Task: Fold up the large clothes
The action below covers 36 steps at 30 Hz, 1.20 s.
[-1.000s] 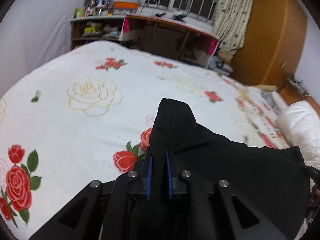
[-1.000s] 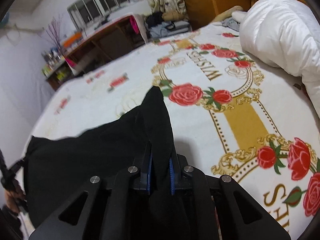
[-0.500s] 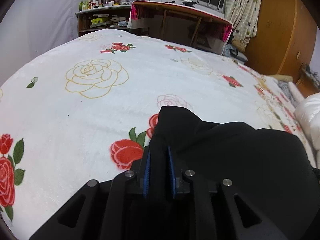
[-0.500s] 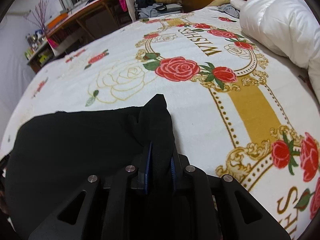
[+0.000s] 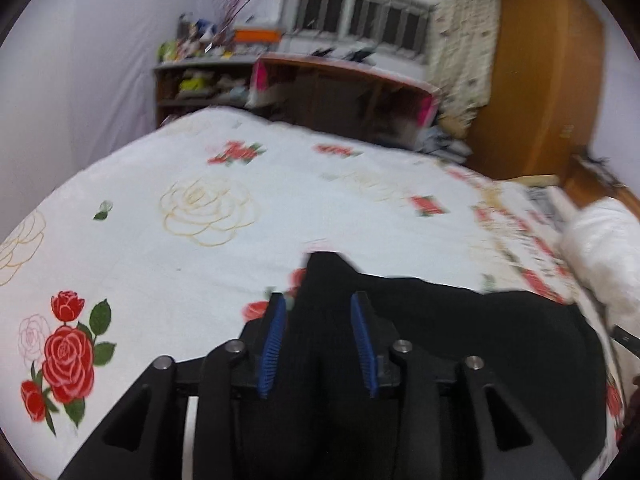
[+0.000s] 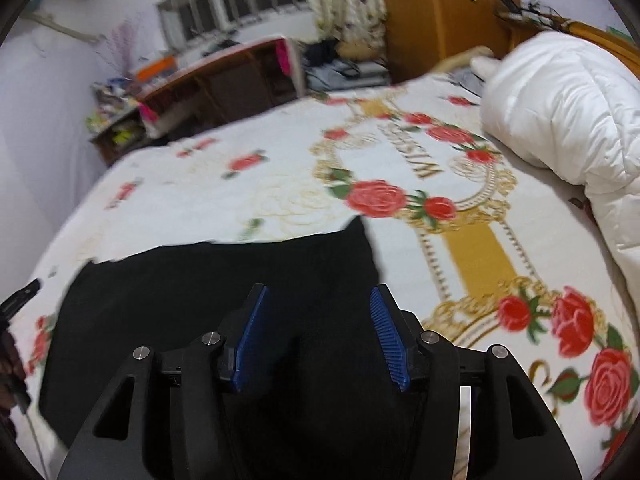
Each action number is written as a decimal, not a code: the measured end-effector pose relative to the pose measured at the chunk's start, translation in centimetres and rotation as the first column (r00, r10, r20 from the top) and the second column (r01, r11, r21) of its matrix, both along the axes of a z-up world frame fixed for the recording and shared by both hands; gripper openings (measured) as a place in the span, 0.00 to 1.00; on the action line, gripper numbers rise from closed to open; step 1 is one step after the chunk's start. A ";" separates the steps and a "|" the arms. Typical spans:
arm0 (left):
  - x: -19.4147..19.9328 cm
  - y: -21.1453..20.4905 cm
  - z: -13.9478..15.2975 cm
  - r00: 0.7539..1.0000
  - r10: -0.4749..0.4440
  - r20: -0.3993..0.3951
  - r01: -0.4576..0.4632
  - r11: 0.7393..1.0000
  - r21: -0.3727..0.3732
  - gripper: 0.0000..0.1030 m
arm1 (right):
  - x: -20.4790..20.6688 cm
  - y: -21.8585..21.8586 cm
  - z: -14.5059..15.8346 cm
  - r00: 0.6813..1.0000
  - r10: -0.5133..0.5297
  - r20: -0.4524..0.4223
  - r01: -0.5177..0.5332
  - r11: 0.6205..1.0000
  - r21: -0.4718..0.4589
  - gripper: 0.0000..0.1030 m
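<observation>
Both the left gripper (image 5: 318,320) and right gripper (image 6: 320,316), jaws just parted, release the limp, light black knit garment (image 6: 192,300) lying flat on the rose-printed bed (image 5: 240,184)'s near edge; regrip its far corners.

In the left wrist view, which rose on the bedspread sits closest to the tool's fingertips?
The small red rose just left of the left tool, partly hidden by the black garment. The big red rose and gold outline rose lie farther off.
</observation>
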<state>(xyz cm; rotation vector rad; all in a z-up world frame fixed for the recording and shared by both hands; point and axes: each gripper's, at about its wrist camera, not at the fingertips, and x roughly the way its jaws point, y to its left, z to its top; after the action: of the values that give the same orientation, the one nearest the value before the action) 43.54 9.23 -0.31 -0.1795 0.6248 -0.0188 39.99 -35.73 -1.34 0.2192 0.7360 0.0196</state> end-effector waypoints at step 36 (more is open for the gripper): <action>-0.2 0.7 -9.6 0.989 0.093 -0.115 -0.093 0.996 0.002 0.57 | 0.7 -2.1 -8.8 0.988 -0.107 -0.110 0.105 0.994 -0.019 0.39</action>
<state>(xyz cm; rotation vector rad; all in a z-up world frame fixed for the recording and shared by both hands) 43.32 9.95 -9.87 -0.2138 0.7307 0.0809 40.64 -37.83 -10.18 0.2477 0.8343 -0.0994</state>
